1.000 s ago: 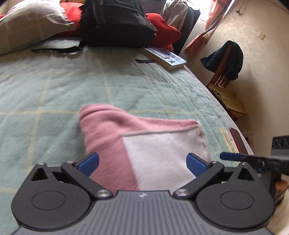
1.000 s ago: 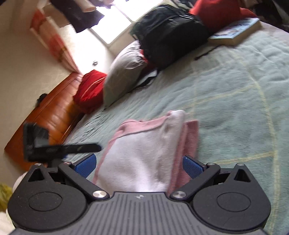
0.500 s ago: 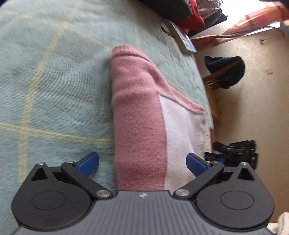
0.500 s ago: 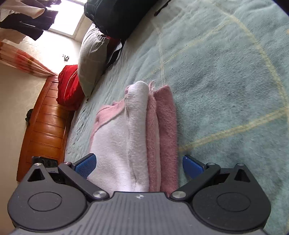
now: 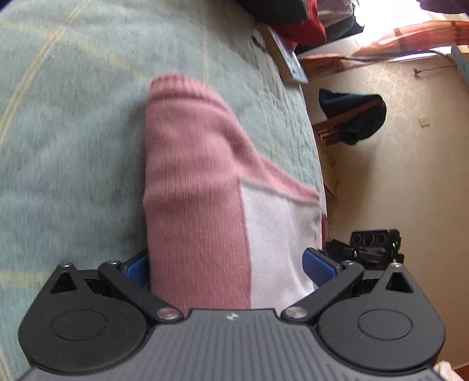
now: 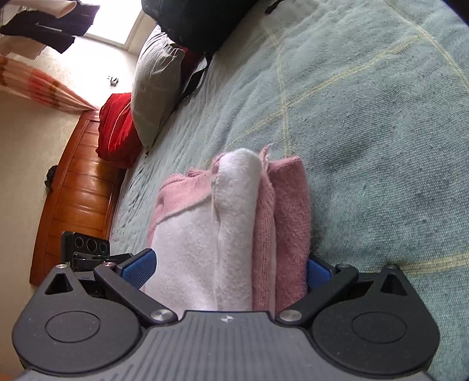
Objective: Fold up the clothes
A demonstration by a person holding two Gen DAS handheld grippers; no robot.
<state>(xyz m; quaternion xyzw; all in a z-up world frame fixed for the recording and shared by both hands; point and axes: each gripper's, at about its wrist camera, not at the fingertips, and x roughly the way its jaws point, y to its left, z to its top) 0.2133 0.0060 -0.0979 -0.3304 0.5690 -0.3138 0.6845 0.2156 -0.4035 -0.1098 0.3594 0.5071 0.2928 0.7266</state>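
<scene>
A folded pink and white garment [image 5: 205, 205] lies on the pale green bedspread [image 5: 73, 146]. My left gripper [image 5: 227, 266] is open and straddles one end of the bundle, its blue pads [image 5: 318, 269] on either side of the fabric. The right gripper [image 6: 228, 268] is also open and straddles the opposite end [image 6: 234, 222], where the stacked layers show white on the left and pink on the right. Each gripper appears in the other's view: the right one [image 5: 372, 249] past the garment's white edge, the left one [image 6: 85, 249] beside the bed's wooden frame.
A grey pillow [image 6: 158, 85], a red cushion [image 6: 117, 129] and a black backpack [image 6: 199, 20] lie at the head of the bed. A book [image 5: 288, 63] rests near the bed's edge. A wooden chair draped in dark clothing [image 5: 351, 117] stands by the wall.
Both grippers have rolled onto their sides and moved in on the garment, so the folded bundle now sits between each pair of open fingers. The garment looks more compactly stacked.
</scene>
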